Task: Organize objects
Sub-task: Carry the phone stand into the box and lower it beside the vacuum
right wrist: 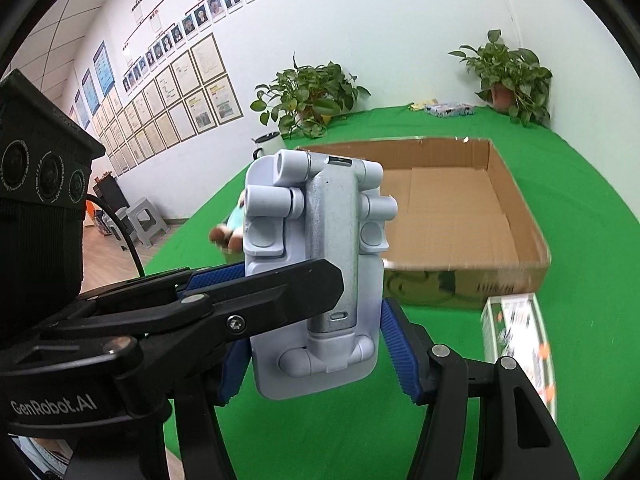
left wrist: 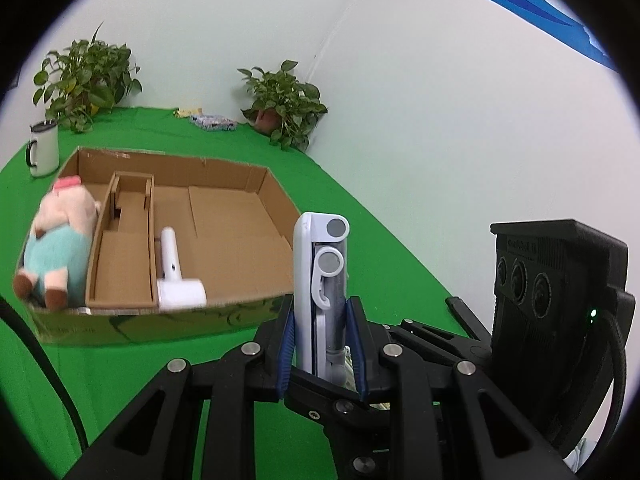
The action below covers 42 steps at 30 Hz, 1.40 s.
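Observation:
A folded white and silver phone stand (left wrist: pixel 320 264) is lifted above the green cloth, held by both grippers at once. In the left wrist view I see it edge-on, with my left gripper (left wrist: pixel 320 320) shut on its thin sides. In the right wrist view the phone stand (right wrist: pixel 316 260) faces me flat, and my right gripper (right wrist: pixel 316 356) presses its blue pads on the two wide edges near the bottom. A finger (right wrist: pixel 280 292) of the left gripper crosses in front from the left. The open cardboard box (left wrist: pixel 276 184) lies ahead on the table.
In the box lie a plush pig (left wrist: pixel 60 240) and a white handheld device (left wrist: pixel 176 280), beside a cardboard divider. A mug (left wrist: pixel 44 148) and two potted plants (left wrist: pixel 284 100) stand behind. A white carton (right wrist: pixel 516 332) lies in front of the cardboard box (right wrist: pixel 516 200).

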Tool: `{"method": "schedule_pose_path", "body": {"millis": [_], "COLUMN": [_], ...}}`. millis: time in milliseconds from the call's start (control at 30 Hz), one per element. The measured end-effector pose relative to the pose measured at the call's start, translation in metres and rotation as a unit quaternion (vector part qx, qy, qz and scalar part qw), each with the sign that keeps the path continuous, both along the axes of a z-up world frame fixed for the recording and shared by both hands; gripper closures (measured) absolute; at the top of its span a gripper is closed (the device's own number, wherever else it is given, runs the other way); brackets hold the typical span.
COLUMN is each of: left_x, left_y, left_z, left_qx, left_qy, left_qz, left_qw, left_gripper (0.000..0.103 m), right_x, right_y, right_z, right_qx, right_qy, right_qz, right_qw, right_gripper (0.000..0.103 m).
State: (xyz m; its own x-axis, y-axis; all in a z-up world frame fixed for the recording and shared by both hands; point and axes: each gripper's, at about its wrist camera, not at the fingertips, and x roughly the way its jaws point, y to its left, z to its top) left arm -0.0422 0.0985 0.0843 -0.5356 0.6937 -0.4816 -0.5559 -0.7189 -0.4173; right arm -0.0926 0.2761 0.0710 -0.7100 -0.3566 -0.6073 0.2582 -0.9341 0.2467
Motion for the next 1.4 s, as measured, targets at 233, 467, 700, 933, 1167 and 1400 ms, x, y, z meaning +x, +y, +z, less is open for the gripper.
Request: {"method": "schedule_pose_path", "body": {"millis": [233,467,700,933,1167,1400], "left_x": [-0.038,-0.089,-0.136,-0.169,-0.186,-0.195], "left_y": [0.010,0.021,0.035,0.045,0.053,0.052], "left_z": [0.019,0.018,-0.014,-0.060,-0.100,-0.120], "left_qx": [-0.020,-0.028,-0.052,-0.065,-0.067,-0.080], "left_qy": [-0.005,-0.041,-0.102,-0.161,-0.212,-0.237], "left_qz": [0.005,0.009,0.004,0.001,-0.003,0.006], "left_qw": [0.9998,0.9987,0.9934,0.9848,0.9750,0.9681], "left_gripper": [0.080,0.080,0.080,0.080,0.080,0.080], "right_x": [-0.041,-0.096,-0.156,-0.197,-0.215,-0.222], "right_y": [0.008,0.020,0.038,0.052,0.060,0.056], "right_z": [0.028,0.035,0.000,-0.058,-0.106,-0.131], "right_qx": [-0.016,-0.024,-0.044,-0.055,-0.049,-0.048], "right_qy": [-0.015,-0.052,-0.117,-0.177,-0.230,-0.265], "right_qz": [0.008,0.004,0.003,0.005,0.002,-0.005], "right_qw": [1.000,0.998,0.992,0.983,0.972,0.963], "right_gripper": [0.045,0.045,0.045,0.045,0.045,0.046]}}
